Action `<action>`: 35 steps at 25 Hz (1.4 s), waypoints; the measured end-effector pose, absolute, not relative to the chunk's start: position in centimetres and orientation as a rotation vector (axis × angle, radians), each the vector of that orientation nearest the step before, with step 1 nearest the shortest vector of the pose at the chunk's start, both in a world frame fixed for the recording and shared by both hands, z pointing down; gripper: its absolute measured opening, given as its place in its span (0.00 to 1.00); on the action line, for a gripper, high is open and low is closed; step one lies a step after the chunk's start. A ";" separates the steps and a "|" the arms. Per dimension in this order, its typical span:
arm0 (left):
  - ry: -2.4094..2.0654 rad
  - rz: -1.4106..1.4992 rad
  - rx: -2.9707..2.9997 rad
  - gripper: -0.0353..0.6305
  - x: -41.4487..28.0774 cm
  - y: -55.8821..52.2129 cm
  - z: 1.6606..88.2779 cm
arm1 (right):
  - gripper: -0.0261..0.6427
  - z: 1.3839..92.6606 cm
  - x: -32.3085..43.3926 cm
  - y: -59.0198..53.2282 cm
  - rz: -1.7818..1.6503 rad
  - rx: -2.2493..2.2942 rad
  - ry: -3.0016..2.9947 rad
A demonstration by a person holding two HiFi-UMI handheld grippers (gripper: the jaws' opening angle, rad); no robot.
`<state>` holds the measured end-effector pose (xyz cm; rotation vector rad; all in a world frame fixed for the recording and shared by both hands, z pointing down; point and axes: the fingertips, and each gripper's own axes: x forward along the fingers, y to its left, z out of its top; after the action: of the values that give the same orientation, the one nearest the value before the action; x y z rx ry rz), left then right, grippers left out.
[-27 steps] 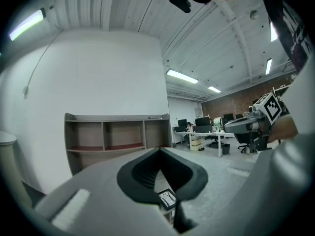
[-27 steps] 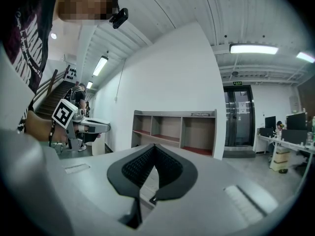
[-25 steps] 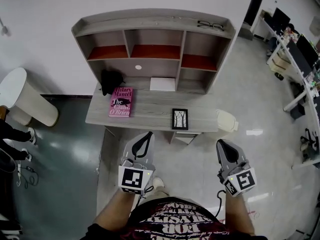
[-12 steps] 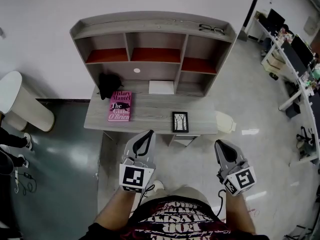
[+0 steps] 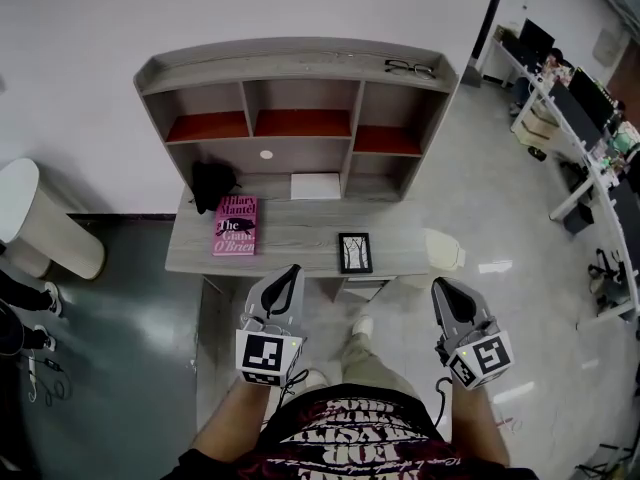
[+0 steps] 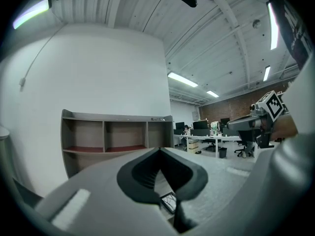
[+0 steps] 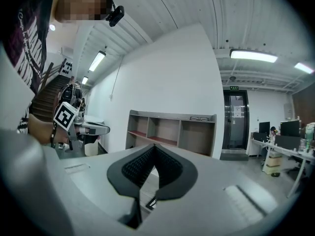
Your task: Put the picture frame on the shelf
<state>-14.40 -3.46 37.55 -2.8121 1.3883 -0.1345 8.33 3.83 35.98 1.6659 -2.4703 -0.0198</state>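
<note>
Grey wood makes up the long desk (image 5: 300, 238). A grey wooden shelf unit with red-brown boards (image 5: 300, 123) stands on the back of the desk. The small black picture frame with a white tree drawing (image 5: 355, 252) lies flat on the desk, close to the desk's front edge and toward its right end. A pink book with black letters (image 5: 236, 225) lies on the left part of the desk. A floppy black thing (image 5: 212, 180) sits at the back left of the desk. A flat white box (image 5: 316, 186) sits at the back middle. A pair of dark glasses (image 5: 408, 67) rests on top of the shelf unit, above the desk's right end. A pale rounded bin (image 5: 445, 249) stands on the floor just beside the desk's right end.

The left gripper (image 5: 291, 270) hangs just in front of the desk's front edge. Its two fingers are pressed together with nothing between them. The right gripper (image 5: 438, 286) hangs in front of the desk's right corner, its fingers pressed together and empty too. Both point toward the desk.
</note>
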 end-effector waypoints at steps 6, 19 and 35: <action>1.409 -0.170 -2.775 0.06 -15.3 -4.5 37.9 | 0.08 36.9 7.2 1.7 0.001 1.649 -2.529; 1.483 -0.279 -2.800 0.06 -16.6 -7.5 40.8 | 0.08 39.8 6.4 -3.4 0.091 1.599 -2.586; 1.437 -0.337 -2.896 0.06 -10.8 -14.5 44.0 | 0.08 43.1 10.7 -9.9 0.192 1.588 -2.533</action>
<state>-10.76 -14.45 44.00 -2.8958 1.4374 -0.3370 10.70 -9.93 43.12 1.5882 -2.5327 0.1920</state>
